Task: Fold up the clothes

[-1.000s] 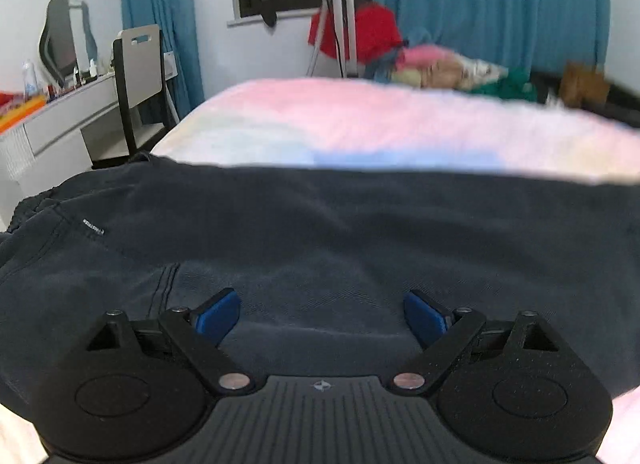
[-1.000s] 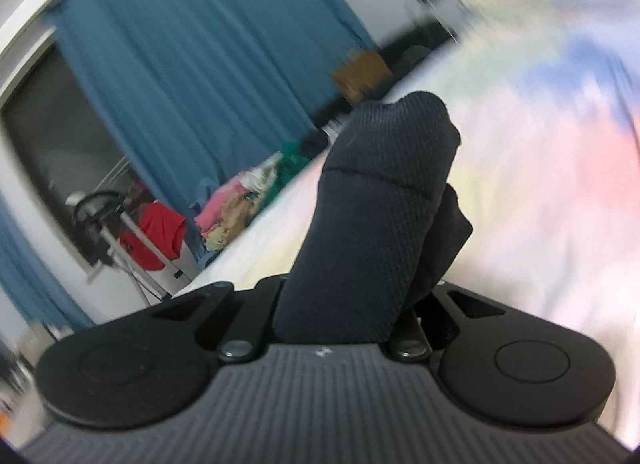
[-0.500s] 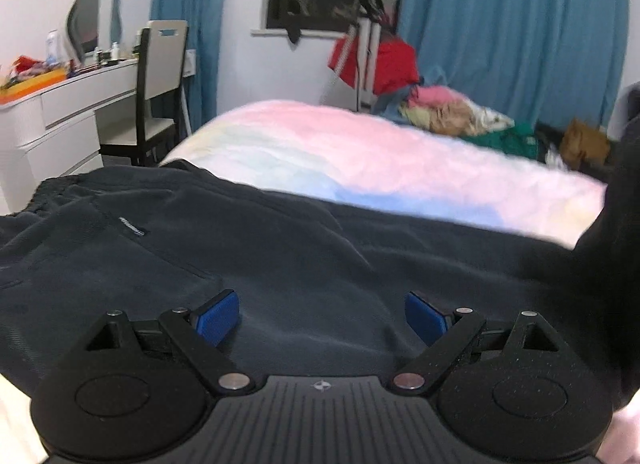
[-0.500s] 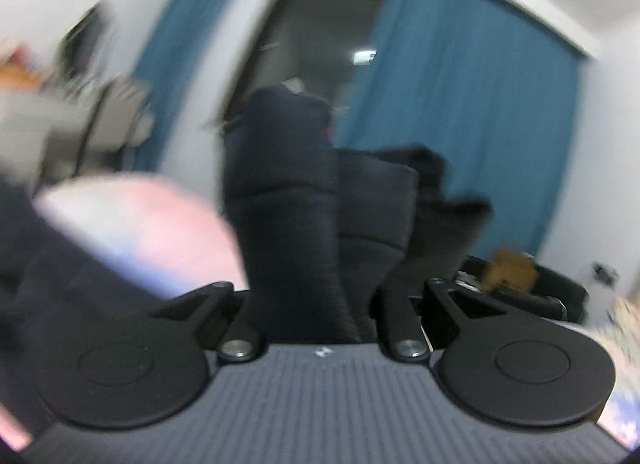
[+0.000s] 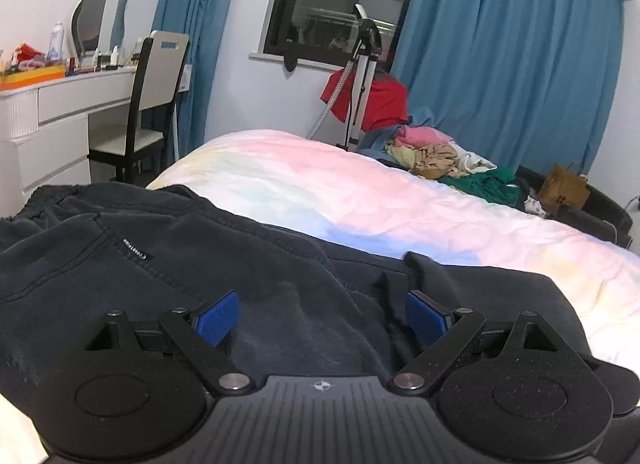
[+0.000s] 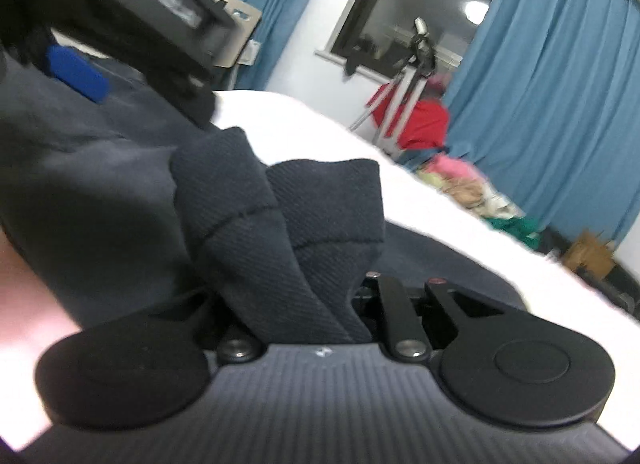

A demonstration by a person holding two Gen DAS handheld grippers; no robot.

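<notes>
Since one second earlier, the right gripper had carried its bundle of cloth from above the open bed over toward the left side, so that the other tool now showed at the upper left of its view, and the left wrist camera had risen a little, so more of the room was seen. The dark navy sweatpants of thick soft cotton lay spread on the bed with the pastel pink, blue and yellow cover, the waistband part at the left and the folded-over part at the right. The left gripper hovered low above the fabric with its blue pads wide apart, holding nothing. The right gripper was closed on two ribbed cuffs of the sweatpants, which stood up between its fingers; the pads themselves were hidden by the cloth. I judged the garment to be soft and limp, rather heavy for clothing, not slippery and not fragile, so it would sag and drag if it was lifted by one point only. The ribbed cuffs and the waistband seemed the best places to take hold, because these edges are thicker and give the fingers something firm. A pinch in the middle of the flat cloth would probably gather only one layer. A loose pile of coloured clothes lay at the far edge of the bed.
</notes>
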